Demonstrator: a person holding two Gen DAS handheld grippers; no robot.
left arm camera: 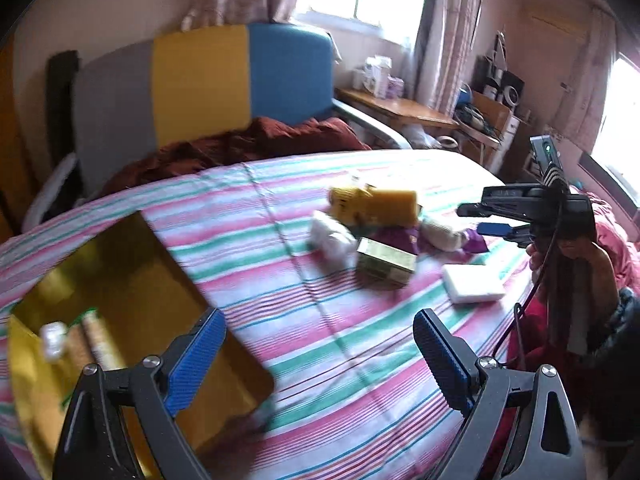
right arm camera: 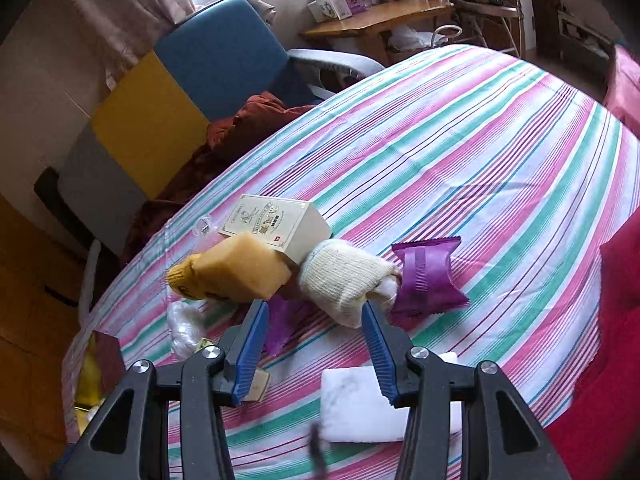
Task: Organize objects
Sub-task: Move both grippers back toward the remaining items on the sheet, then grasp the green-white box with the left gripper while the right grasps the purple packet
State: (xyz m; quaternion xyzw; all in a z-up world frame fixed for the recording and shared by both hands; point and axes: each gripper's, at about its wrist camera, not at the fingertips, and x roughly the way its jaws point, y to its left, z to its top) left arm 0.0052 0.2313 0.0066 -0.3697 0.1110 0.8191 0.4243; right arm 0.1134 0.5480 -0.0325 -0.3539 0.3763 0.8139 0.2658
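Observation:
A pile of objects lies on the striped bed: a yellow sponge (right arm camera: 240, 268), a cream box (right arm camera: 276, 226), a cream knit sock (right arm camera: 344, 280), a purple packet (right arm camera: 428, 276), a white pad (right arm camera: 352, 404) and a clear plastic wad (right arm camera: 184, 328). My right gripper (right arm camera: 316, 312) is open and empty, just short of the sock; it also shows in the left wrist view (left arm camera: 486, 220). My left gripper (left arm camera: 316, 332) is open and empty, beside a gold tray (left arm camera: 132, 320) that holds a few small items. The pile shows in the left wrist view, with the sponge (left arm camera: 392, 206) and a gold box (left arm camera: 386, 262).
A grey, yellow and blue headboard (left arm camera: 200, 84) and a brown blanket (left arm camera: 248, 144) lie beyond the bed. A wooden desk (right arm camera: 380, 20) with boxes stands by the window. Red bedding (right arm camera: 600, 360) lies at the right edge.

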